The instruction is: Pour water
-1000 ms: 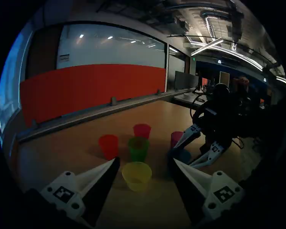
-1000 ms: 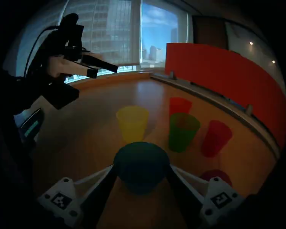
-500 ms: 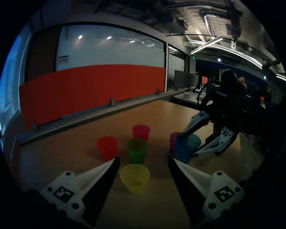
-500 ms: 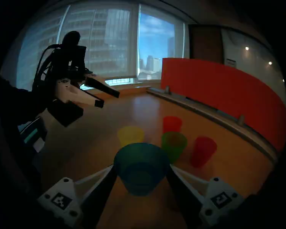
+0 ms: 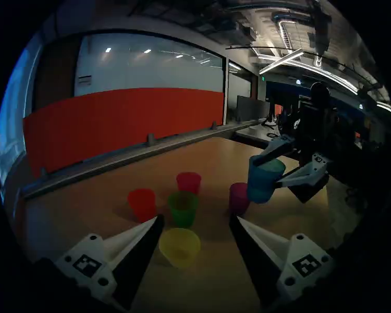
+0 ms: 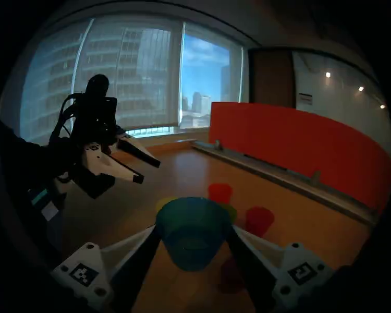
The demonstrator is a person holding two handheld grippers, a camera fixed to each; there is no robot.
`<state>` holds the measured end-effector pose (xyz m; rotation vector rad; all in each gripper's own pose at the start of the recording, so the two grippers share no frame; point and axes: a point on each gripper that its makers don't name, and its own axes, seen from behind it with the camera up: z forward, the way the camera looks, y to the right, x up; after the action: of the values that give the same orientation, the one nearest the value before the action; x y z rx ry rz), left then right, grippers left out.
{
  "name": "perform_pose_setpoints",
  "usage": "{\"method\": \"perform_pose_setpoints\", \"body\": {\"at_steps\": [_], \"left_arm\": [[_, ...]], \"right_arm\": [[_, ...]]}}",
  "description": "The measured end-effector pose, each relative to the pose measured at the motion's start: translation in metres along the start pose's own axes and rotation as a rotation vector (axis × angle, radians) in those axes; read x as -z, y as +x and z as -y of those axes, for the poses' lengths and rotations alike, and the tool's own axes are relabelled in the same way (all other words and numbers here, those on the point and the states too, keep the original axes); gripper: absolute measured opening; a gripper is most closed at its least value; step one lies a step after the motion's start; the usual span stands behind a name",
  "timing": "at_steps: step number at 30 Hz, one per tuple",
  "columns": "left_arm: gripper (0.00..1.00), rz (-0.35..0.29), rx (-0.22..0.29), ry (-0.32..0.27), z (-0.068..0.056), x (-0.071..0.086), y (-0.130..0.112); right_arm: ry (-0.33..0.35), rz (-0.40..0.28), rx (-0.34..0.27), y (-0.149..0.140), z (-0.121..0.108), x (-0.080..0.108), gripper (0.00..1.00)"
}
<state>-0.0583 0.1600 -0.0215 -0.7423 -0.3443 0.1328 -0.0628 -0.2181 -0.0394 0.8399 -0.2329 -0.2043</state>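
A blue cup point(image 6: 193, 245) is held off the table, and my right gripper point(image 6: 193, 229) is shut on it, one finger on each side. In the left gripper view the same blue cup point(image 5: 263, 178) hangs at the right in the right gripper point(image 5: 266, 171), above a magenta cup point(image 5: 239, 197). My left gripper point(image 5: 195, 219) is open and holds nothing. A yellow cup point(image 5: 180, 247) stands on the table just beyond its fingertips. Behind it stand a green cup point(image 5: 183, 208), a red cup point(image 5: 142, 203) and a pink-red cup point(image 5: 188, 182).
The cups stand on a long wooden table point(image 5: 91, 208) with a red partition point(image 5: 117, 120) along its far edge. In the right gripper view the left gripper point(image 6: 150, 172) hovers at the left in a dark-sleeved hand, in front of large windows point(image 6: 143, 78).
The right gripper has lifted the blue cup from the table to well above the other cups. The left gripper has stayed open and has drawn back slightly.
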Motion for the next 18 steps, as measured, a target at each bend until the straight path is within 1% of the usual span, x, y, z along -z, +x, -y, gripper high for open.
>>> {"method": "perform_pose_setpoints", "body": {"at_steps": [9,18], "left_arm": [[0.93,0.007,0.000,-0.007,-0.002,-0.007,-0.001],[0.93,0.018,0.003,-0.013,-0.004,-0.014,-0.003]], "right_arm": [[-0.018,-0.068,0.013,0.029,-0.008,0.015,0.90],[-0.026,-0.134,0.006,0.053,-0.015,0.024,0.90]]}}
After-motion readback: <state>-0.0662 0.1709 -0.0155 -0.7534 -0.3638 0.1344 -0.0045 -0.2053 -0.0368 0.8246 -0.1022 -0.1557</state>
